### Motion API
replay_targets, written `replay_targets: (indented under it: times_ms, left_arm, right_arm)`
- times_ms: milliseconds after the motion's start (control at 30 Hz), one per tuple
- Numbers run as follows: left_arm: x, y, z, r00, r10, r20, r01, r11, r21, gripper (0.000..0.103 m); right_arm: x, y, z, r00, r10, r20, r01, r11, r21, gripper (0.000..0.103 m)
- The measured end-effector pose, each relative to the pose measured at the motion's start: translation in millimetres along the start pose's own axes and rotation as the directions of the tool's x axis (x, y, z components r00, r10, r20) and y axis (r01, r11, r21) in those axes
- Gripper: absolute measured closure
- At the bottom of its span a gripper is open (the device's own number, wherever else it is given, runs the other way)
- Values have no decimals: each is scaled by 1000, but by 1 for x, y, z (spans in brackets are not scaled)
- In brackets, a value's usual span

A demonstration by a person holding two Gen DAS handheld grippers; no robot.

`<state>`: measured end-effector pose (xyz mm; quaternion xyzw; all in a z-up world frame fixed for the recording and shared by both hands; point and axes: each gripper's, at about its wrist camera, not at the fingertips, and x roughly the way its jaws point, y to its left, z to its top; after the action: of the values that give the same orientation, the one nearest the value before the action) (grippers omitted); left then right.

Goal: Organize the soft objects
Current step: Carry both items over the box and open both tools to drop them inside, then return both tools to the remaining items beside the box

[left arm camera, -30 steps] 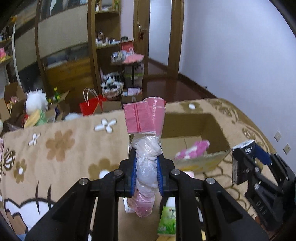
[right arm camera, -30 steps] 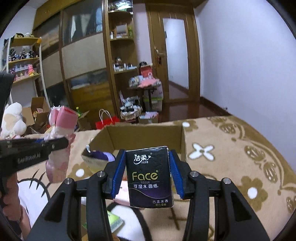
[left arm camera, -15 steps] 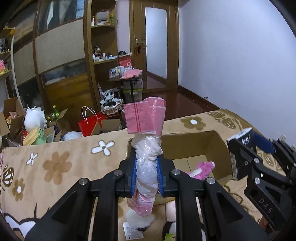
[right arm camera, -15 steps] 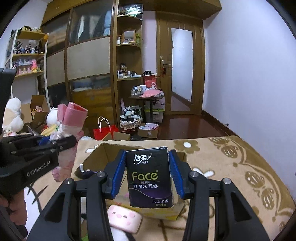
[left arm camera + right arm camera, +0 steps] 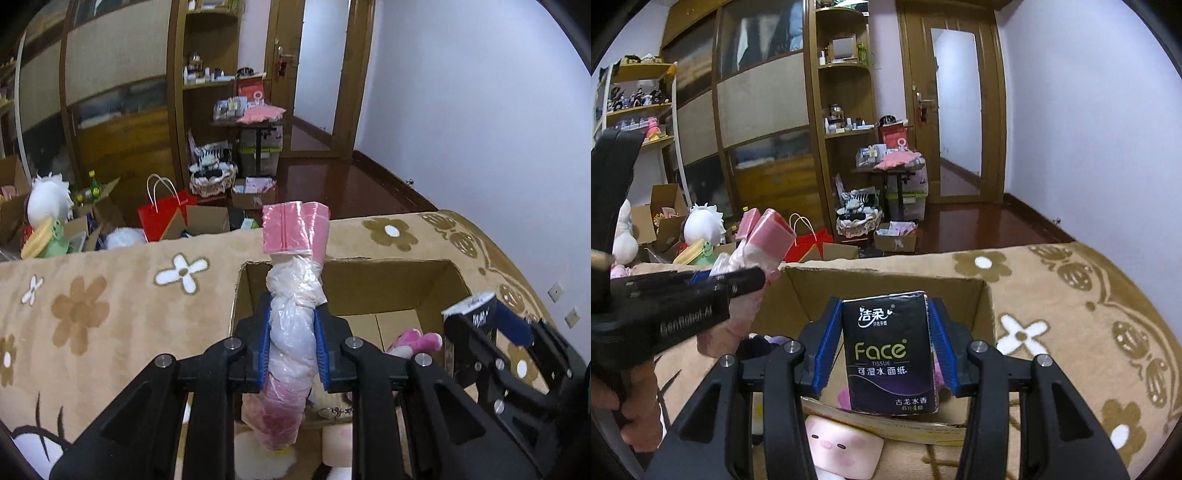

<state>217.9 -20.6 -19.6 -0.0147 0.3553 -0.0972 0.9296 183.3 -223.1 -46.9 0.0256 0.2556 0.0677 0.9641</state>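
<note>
My left gripper (image 5: 292, 325) is shut on a twisted pink and white plastic bag (image 5: 295, 229) that stands upright over the near left wall of the open cardboard box (image 5: 388, 284); its jaws are opening, though the pads still press the bag. In the box lies a pink plush (image 5: 417, 341). Above the box's near edge, my right gripper (image 5: 886, 325) is shut on a black tissue pack (image 5: 890, 350). In the right wrist view the left gripper (image 5: 738, 280) and its bag (image 5: 768, 236) show at the left, held by a hand (image 5: 635, 406).
The box rests on a tan floral blanket (image 5: 92, 306). A pink pig cushion (image 5: 842, 443) lies just before the box. Beyond the blanket's far edge are a red paper bag (image 5: 166, 214), a white plush (image 5: 50, 199), cartons, wooden cabinets and a door.
Both grippers have moved forward and a little down with their loads, so the box now sits closer and directly under them. Neither load was let go.
</note>
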Motion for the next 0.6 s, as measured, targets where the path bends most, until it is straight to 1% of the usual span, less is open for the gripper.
replay_targets:
  times_ms: [67,133,167,200,233,267,300,367,433,500,567,600]
  left_arm:
    - [5,1,-1,1000,4,-17,-5,1000,-9,81]
    - [8,2,-2,999,8,-31,-9,1000,-13,77]
    - [9,3,-3,999,10,-35,-10,1000,-13,71]
    - [10,2,-3,999,10,-39,-11,1000,-11,58]
    - [10,2,-3,999,17,-41,-17,1000,-9,50]
    - [8,2,-3,999,33,-34,-34,999,-9,38]
    - [7,1,-2,998,49,-34,-49,999,-7,35]
    - [6,4,1,997,50,-58,-52,998,-20,34]
    - [5,9,5,996,38,-82,-43,998,-49,33]
    - [-1,13,8,995,59,-83,-63,997,-48,22]
    - [-9,16,9,993,86,-76,-89,995,-33,14]
    - [-13,18,10,993,93,-79,-95,995,-28,11]
  right_arm:
    - [5,-1,-3,1000,2,-13,-2,1000,9,53]
    - [10,-3,-5,1000,2,-27,-2,1000,15,53]
    - [12,-4,-5,999,3,-32,-3,1000,17,53]
    - [13,-5,-6,999,4,-36,-3,1000,19,52]
    - [14,-5,-6,999,3,-39,-2,1000,22,51]
    - [15,-6,-6,999,-4,-44,5,1000,22,45]
    - [15,-6,-7,999,-15,-46,16,1000,21,37]
    - [13,-5,-8,999,-24,-43,25,999,20,29]
    - [13,-5,-9,998,-40,-50,41,999,19,24]
    - [11,-7,-9,997,-44,-62,46,998,32,10]
    - [7,-8,-9,997,-44,-64,47,997,56,1]
    - [4,-9,-9,997,-41,-63,45,997,67,0]
